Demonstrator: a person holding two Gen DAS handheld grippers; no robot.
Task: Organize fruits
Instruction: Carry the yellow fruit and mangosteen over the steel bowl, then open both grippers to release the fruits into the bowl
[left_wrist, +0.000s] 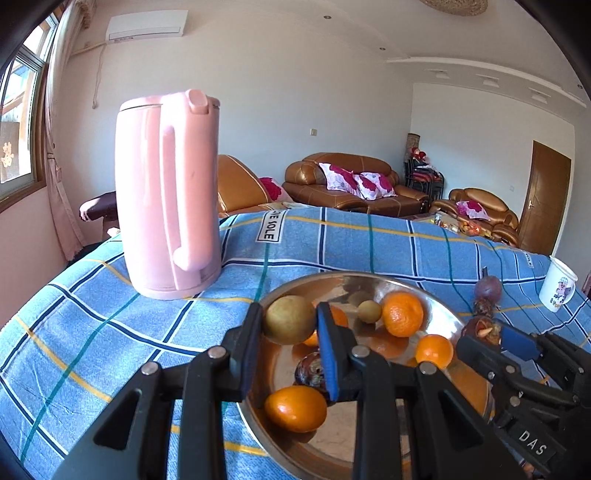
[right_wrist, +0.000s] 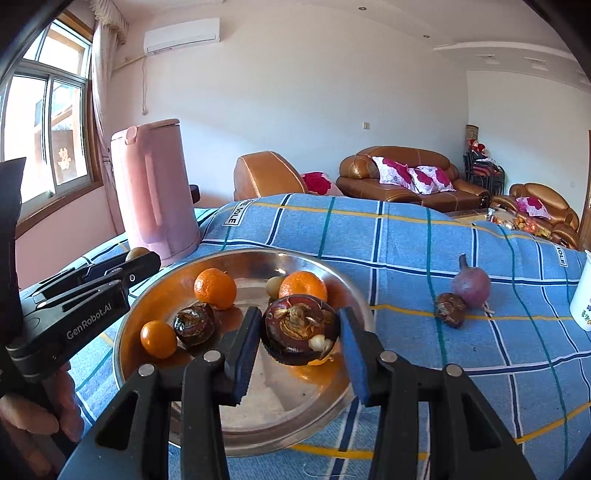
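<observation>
I am holding a yellow-green fruit (left_wrist: 289, 319) in my left gripper (left_wrist: 290, 325) and a mangosteen (right_wrist: 300, 334) in my right gripper (right_wrist: 300, 343) — each clamped between both jaws, over the metal bowl (right_wrist: 155, 291) where the oranges are gathering.

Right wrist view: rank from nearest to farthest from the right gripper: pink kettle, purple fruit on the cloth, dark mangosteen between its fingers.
1. dark mangosteen, between the right gripper fingers, over the steel plate.
2. purple fruit, on the cloth, right.
3. pink kettle, far left, behind the plate.
</observation>
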